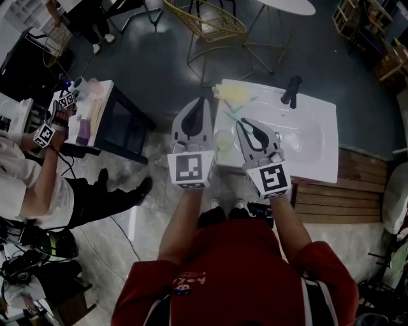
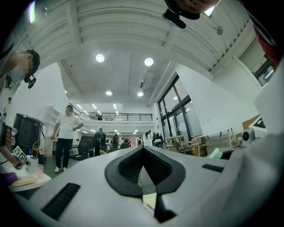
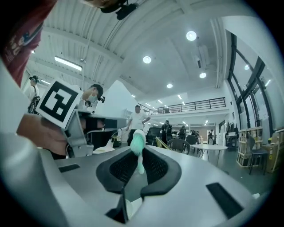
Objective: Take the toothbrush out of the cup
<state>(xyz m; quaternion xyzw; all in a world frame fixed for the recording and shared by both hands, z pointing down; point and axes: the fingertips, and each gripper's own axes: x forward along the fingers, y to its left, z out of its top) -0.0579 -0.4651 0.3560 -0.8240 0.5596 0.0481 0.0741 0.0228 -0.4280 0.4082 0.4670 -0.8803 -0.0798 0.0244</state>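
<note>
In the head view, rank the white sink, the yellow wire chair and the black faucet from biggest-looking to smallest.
1. white sink
2. yellow wire chair, cut off by the top edge and farther away, so its true size is unsure
3. black faucet

we stand on a dark grey floor [image 1: 159,76] before a white washbasin [image 1: 319,156]. a yellow wire chair [image 1: 207,25] and a round white table [image 1: 290,6] stand beyond. round ceiling lights [image 2: 100,57] glow, and tall windows [image 2: 175,119] line one wall.

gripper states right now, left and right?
Left gripper: closed, tips together, nothing visibly clamped.
Right gripper: closed on the toothbrush, its green head sticking out past the jaws.
</note>
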